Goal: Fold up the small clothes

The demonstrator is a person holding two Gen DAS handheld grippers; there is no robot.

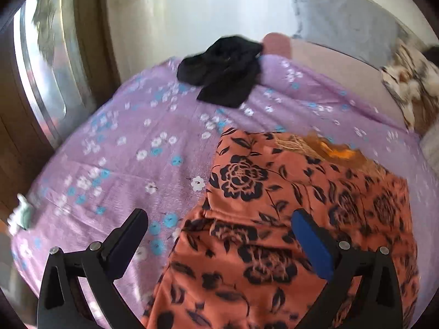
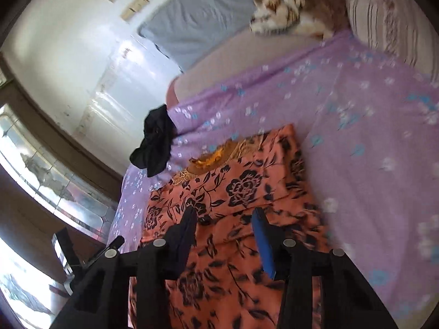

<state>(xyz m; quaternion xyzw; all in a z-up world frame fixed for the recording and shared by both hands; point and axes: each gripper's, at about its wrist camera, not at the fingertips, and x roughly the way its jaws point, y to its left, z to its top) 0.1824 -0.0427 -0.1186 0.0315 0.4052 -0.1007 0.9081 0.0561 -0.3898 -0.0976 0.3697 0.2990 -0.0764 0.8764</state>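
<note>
Left wrist view showed the orange floral garment (image 1: 288,219) lying on the bed (image 1: 123,150), both grippers' fingers apart and empty above it (pinching one layer at the near hem seemed wisest).

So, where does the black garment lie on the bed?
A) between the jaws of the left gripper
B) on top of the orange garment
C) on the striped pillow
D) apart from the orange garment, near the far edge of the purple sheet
D: the black garment lies by the far edge of the purple sheet, with bare sheet between it and the orange garment.
</note>
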